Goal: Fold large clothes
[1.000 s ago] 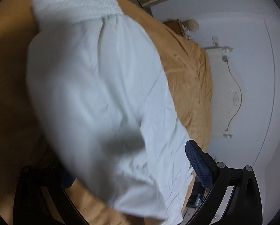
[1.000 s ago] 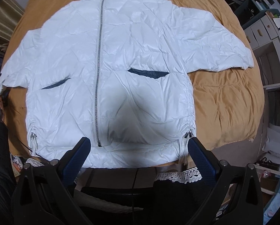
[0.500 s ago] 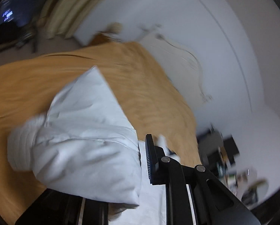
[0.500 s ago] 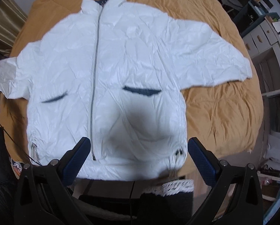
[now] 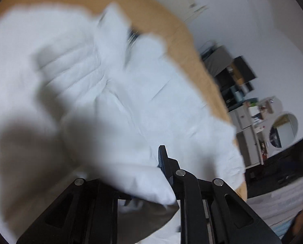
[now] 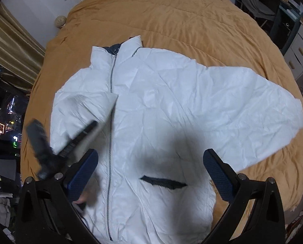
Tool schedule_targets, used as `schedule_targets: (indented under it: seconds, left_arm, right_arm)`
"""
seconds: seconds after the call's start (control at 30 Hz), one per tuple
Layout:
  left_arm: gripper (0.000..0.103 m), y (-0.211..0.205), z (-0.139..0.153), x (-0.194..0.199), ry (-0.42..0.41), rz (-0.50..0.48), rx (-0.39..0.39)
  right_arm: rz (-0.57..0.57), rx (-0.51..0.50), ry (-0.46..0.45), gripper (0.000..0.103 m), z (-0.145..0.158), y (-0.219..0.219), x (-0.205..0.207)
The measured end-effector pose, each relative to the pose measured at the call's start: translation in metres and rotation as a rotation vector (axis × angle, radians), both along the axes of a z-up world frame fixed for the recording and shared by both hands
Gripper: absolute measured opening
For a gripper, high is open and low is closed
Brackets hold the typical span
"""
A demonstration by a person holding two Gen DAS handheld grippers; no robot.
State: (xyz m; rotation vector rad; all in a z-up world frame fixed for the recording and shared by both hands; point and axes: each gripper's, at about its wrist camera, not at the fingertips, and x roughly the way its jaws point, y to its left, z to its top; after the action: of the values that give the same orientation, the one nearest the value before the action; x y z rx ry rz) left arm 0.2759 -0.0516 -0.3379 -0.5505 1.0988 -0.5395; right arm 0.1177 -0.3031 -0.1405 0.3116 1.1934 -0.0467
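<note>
White jacket (image 6: 161, 122) spread zip-up on orange bedspread (image 6: 171, 20), one sleeve folded over the front at 9 o'clock, clamped in left gripper (image 5: 151, 185), right gripper (image 6: 149, 174) agape above hem, holding nothing.

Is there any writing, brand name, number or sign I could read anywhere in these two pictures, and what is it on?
None can be read.
White jacket: no visible logo or label.
Glowing red and green signs in the dark area left of the bed: too small and blurred to read.
Items on the shelves by the wall: too small to read.
</note>
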Motion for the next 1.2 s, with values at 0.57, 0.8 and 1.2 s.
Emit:
schedule_targets:
  seconds: [0.57,0.8,1.2]
  left_arm:
    - [0.019,0.009,-0.018,-0.044,-0.118,0.006,-0.019]
    - [0.020,0.006,-0.007,-0.051,-0.042,-0.017,-0.001]
    - [0.074,0.097,0.090,-0.070,-0.206,0.169,0.002]
  right_arm:
    - [0.336,-0.030,0.393,0.078,-0.125,0.210,0.181]
    - [0.241,0.037,0.430,0.009,-0.142,0.151,0.181]
    - [-0.082,0.229,0.314,0.006,-0.167,-0.065,0.104]
